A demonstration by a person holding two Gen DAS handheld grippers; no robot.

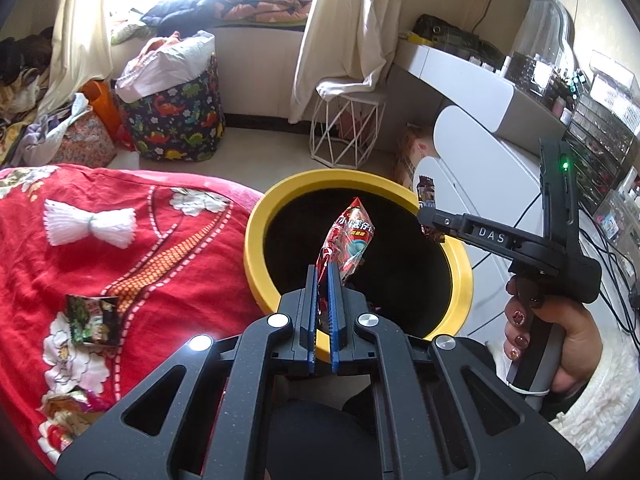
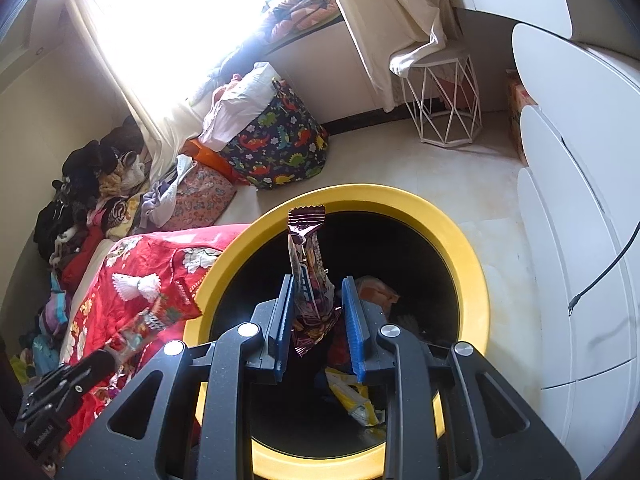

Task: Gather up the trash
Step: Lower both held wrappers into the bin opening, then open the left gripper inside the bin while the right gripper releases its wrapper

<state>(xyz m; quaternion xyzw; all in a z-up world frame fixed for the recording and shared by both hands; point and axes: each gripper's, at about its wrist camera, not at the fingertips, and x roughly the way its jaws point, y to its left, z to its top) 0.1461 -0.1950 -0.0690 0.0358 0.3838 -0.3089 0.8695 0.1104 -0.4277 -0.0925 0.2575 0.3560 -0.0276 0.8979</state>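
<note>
Over the yellow bin (image 1: 256,236), my left claw (image 1: 322,276) pinches a red wrapper (image 1: 348,240), while my right claw (image 2: 318,292) stands parted around a brown wrapper (image 2: 306,256).

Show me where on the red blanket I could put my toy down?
The red blanket has a bare patch between the white yarn bow and the yellow bin. Nearer the camera it is crowded: a green wrapper and more wrappers lie there.

Red floral bedspread (image 1: 140,240), green wrapper (image 1: 93,320), white yarn bow (image 1: 90,222)

sunlit window (image 2: 168,12), cream curtains (image 1: 344,20)
</note>
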